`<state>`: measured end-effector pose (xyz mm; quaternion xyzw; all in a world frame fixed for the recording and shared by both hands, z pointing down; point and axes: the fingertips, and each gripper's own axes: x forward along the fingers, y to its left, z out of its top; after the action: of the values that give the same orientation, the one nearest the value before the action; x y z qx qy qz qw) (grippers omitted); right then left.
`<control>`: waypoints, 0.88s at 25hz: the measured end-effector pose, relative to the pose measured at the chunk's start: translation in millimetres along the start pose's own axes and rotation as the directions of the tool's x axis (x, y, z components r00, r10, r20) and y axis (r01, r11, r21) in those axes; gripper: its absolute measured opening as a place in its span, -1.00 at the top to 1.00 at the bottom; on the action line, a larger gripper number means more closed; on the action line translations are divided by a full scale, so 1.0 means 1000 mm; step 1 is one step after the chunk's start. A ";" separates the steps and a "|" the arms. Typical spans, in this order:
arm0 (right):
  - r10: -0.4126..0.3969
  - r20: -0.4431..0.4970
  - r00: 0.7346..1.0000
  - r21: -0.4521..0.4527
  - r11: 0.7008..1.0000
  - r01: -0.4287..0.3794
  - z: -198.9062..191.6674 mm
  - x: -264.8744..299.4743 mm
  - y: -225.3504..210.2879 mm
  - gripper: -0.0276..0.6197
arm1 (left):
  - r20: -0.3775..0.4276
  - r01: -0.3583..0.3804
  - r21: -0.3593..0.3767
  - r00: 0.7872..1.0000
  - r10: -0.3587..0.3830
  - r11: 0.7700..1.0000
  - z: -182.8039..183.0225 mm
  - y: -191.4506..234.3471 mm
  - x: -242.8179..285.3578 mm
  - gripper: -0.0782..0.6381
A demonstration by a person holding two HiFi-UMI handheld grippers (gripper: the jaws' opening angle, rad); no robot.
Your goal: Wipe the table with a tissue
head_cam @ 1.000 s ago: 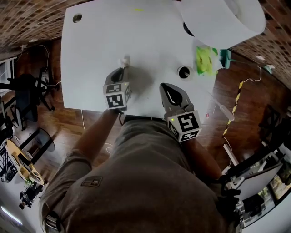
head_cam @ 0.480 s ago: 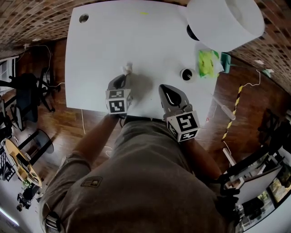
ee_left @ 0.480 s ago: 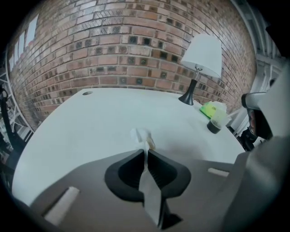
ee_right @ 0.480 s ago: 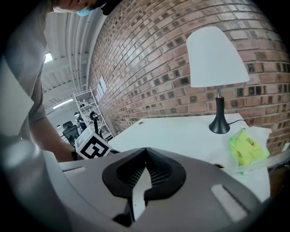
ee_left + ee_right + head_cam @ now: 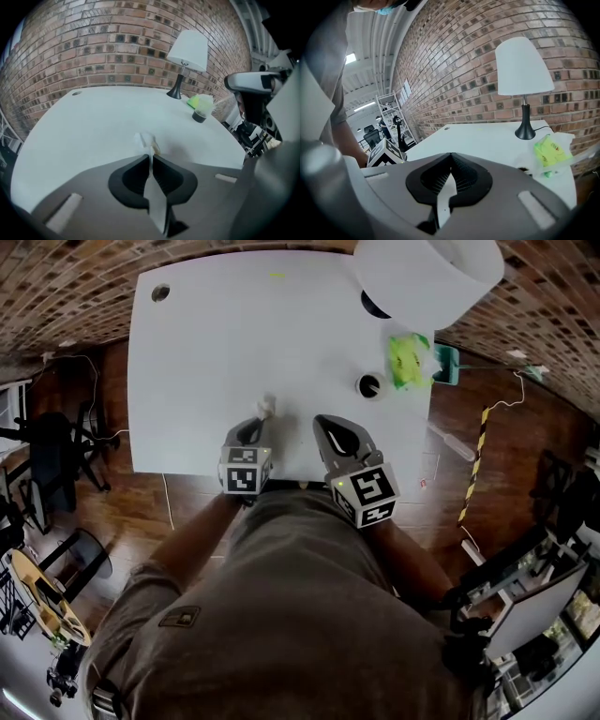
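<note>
Wiping looks under way: left tool (image 5: 151,158) pinching crumpled white tissue (image 5: 146,140) on white table (image 5: 206,334) near front edge. Right tool (image 5: 451,157) pressed together, empty. Most of table seemingly left to wipe.

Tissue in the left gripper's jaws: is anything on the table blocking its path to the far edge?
Nothing visible. The crumpled white tissue faces bare white table; the white-shaded lamp, small cup and green packet stand off to the right.

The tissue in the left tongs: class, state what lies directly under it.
The white table lies under the tissue, which the left tongs pinch. The patch beneath the wad is covered, so contact there cannot be seen.
</note>
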<state>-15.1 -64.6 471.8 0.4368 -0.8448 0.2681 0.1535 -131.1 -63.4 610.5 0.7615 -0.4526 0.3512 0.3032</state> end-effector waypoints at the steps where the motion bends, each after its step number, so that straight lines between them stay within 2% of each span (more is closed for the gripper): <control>1: -0.001 -0.004 1.000 -0.002 1.000 0.001 -0.001 -0.001 0.002 0.88 | -0.003 0.007 0.002 1.000 -0.007 1.000 -0.002 -0.001 -0.001 0.71; 10: -0.016 0.010 1.000 -0.019 1.000 0.016 0.001 -0.003 0.019 0.88 | 0.009 0.055 0.015 0.998 -0.055 0.998 -0.009 -0.003 -0.007 0.69; 13: -0.027 0.011 1.000 -0.026 0.999 0.027 0.002 -0.004 0.024 0.88 | 0.034 0.079 0.016 0.996 -0.079 0.997 -0.007 -0.003 -0.010 0.50; 15: -0.035 0.014 0.999 -0.028 0.999 0.036 0.002 -0.004 0.027 0.88 | 0.051 0.091 0.014 0.994 -0.092 0.996 -0.008 -0.001 -0.012 0.45; 20: -0.059 0.014 0.998 -0.025 0.998 0.060 -0.004 -0.004 0.039 0.88 | 0.106 0.107 -0.003 0.989 -0.106 0.994 -0.016 0.008 -0.024 0.46; 22: -0.070 0.015 0.997 -0.021 0.997 0.071 -0.007 -0.005 0.045 0.87 | 0.152 0.122 -0.018 0.981 -0.118 0.992 -0.012 0.008 -0.035 0.54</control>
<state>-48.5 -35.8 460.9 0.4665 -0.8329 0.2502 0.1616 -153.7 -40.5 590.7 0.8076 -0.4321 0.2676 0.2990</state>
